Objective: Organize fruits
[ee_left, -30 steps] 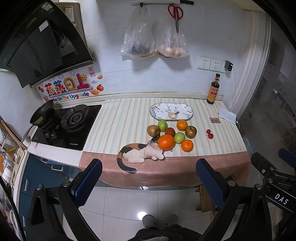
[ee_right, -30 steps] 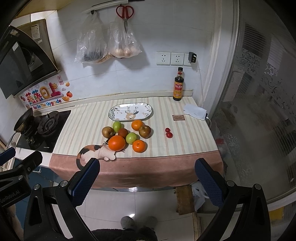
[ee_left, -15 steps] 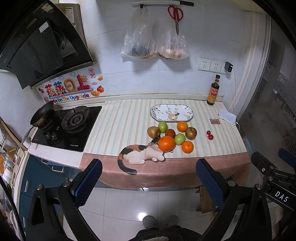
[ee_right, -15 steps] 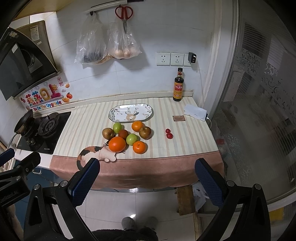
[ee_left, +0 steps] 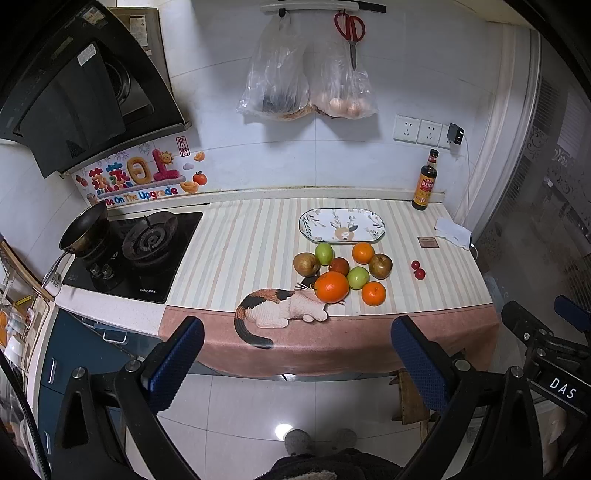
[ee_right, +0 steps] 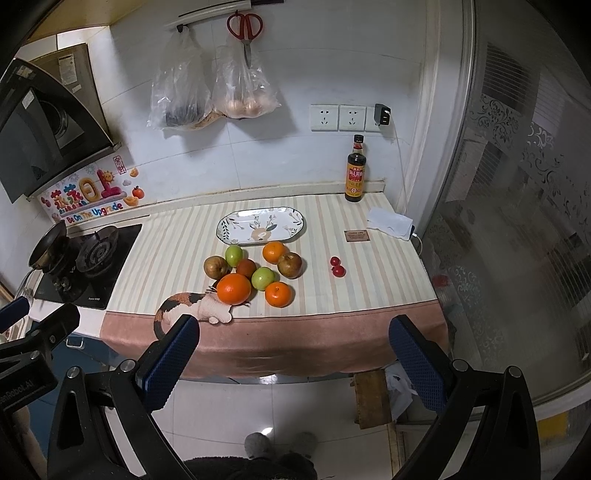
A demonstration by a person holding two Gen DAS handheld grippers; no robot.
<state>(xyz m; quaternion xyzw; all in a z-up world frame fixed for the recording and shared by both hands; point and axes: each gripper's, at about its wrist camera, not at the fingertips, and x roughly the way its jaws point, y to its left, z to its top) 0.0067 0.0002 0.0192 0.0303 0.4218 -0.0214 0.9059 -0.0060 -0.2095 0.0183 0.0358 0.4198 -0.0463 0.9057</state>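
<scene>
A cluster of fruit lies on the striped counter cloth: a big orange (ee_left: 331, 287) (ee_right: 233, 288), two smaller oranges (ee_left: 373, 293) (ee_right: 279, 294), green apples (ee_left: 358, 277) (ee_right: 263, 278), brown pears (ee_left: 306, 264) (ee_right: 289, 264) and a red fruit (ee_left: 339, 266). Two cherry tomatoes (ee_left: 418, 270) (ee_right: 337, 267) lie apart to the right. An empty oval patterned plate (ee_left: 341, 225) (ee_right: 260, 225) sits just behind the fruit. My left gripper (ee_left: 295, 363) and right gripper (ee_right: 295, 365) are both open and empty, held over the floor well in front of the counter.
A gas stove (ee_left: 136, 251) with a small pan (ee_left: 83, 230) is at the left. A sauce bottle (ee_right: 355, 173), a white cloth (ee_right: 389, 223) and a brown card (ee_right: 356, 235) are at the back right. Bags and scissors (ee_right: 244, 29) hang on the wall. A glass partition (ee_right: 517, 206) is at the right.
Both grippers have drifted slightly; the counter and fruit sit a touch higher in the views. Nothing on the counter has moved.
</scene>
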